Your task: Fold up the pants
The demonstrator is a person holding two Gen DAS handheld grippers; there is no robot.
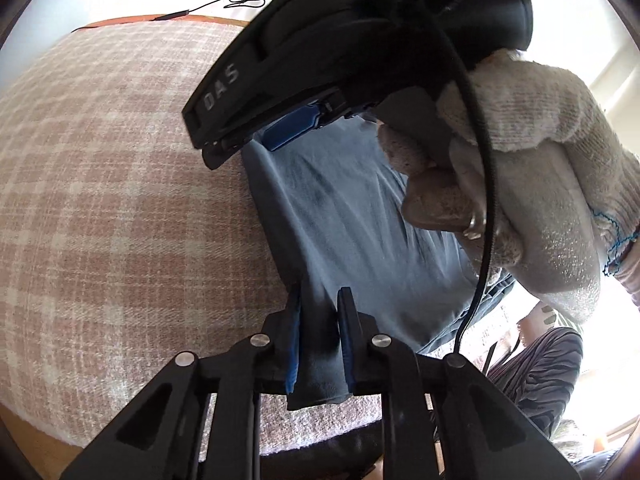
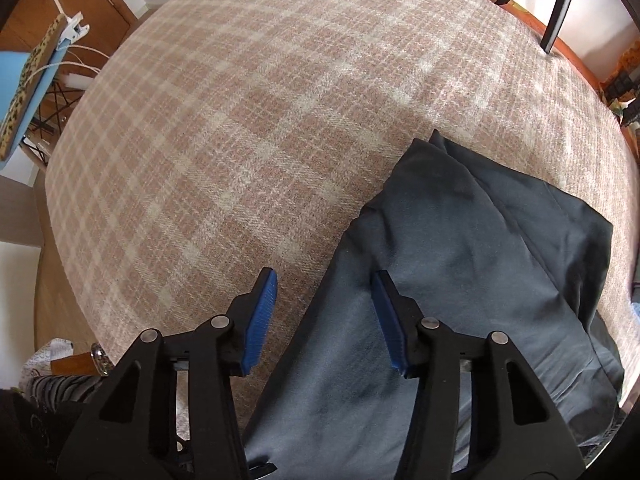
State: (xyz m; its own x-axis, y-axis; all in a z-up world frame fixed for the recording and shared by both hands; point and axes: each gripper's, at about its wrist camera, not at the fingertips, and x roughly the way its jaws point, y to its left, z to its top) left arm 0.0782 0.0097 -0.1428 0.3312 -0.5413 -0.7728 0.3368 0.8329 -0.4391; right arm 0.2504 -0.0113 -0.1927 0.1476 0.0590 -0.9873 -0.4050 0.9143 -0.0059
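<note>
Pinching the pants [image 1: 352, 216] hem, the left hand-held gripper [image 1: 318, 344] anchors it while the right hand-held gripper [image 2: 326, 316], unclenched, straddles their edge to grab.

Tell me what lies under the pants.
The pants lie on a pink plaid blanket, visible around them. Whatever sits directly beneath the fabric is covered.

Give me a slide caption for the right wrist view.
Right claw open, straddling the blue pants' edge on the plaid cover.

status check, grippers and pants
Left gripper shut on pants edge. Right gripper open, straddling the pants' edge on the plaid blanket. Nothing in the way.
</note>
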